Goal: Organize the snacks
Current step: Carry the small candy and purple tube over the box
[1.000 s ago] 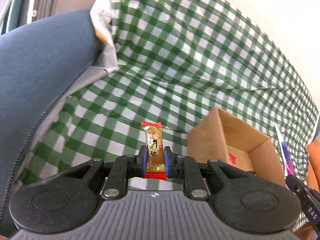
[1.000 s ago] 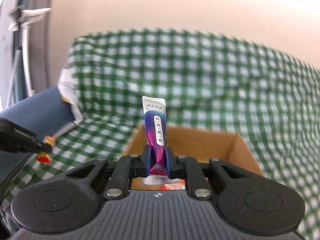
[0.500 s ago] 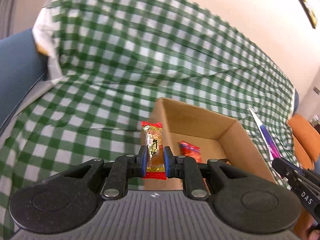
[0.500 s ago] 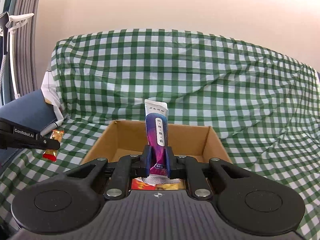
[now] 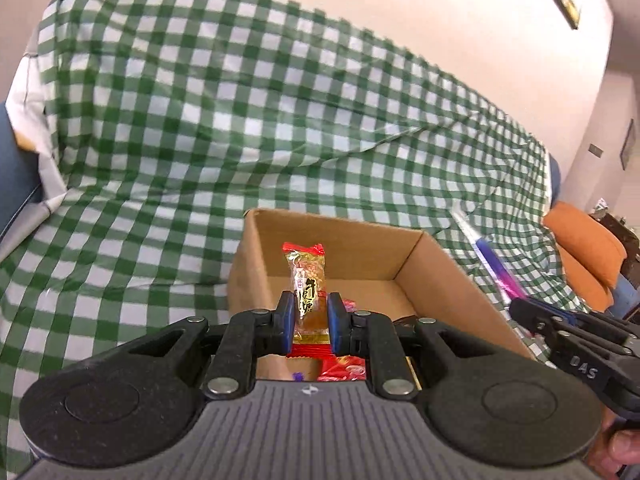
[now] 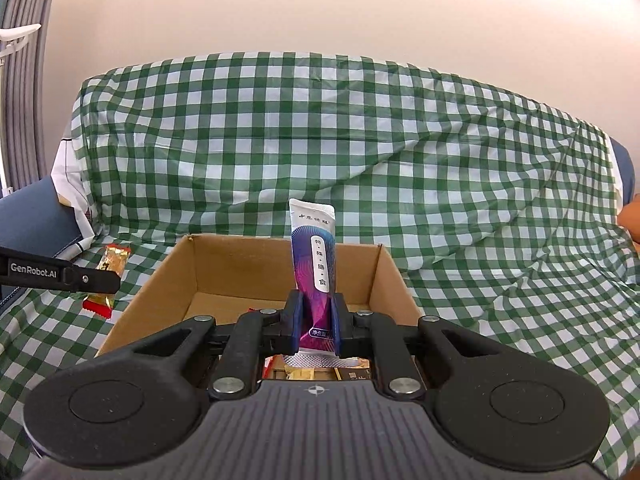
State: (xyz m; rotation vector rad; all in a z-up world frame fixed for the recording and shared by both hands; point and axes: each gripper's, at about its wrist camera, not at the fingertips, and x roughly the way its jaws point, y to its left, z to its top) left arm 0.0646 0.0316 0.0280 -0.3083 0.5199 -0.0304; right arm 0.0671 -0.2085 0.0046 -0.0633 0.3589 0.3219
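My left gripper [image 5: 310, 322] is shut on a gold candy with red ends [image 5: 307, 288], held upright over the near left part of an open cardboard box [image 5: 436, 276]. My right gripper [image 6: 316, 322] is shut on a purple and white stick sachet [image 6: 314, 264], held upright above the near edge of the same box [image 6: 184, 276]. Red snack packets [image 5: 346, 368] lie in the box bottom. In the right wrist view the left gripper [image 6: 100, 278] with the candy [image 6: 108, 276] shows at the left. In the left wrist view the right gripper [image 5: 532, 314] with the sachet [image 5: 496, 268] shows at the right.
The box rests on a sofa draped with a green and white checked cloth [image 6: 400, 160]. Blue upholstery [image 6: 32, 216] shows at the left. An orange cushion [image 5: 584, 244] lies to the right. A pale wall [image 6: 320, 8] rises behind.
My left gripper has swung right with the candy, from over the cloth to over the box. My right gripper with the sachet has held over the box's near edge, with the view steadier.
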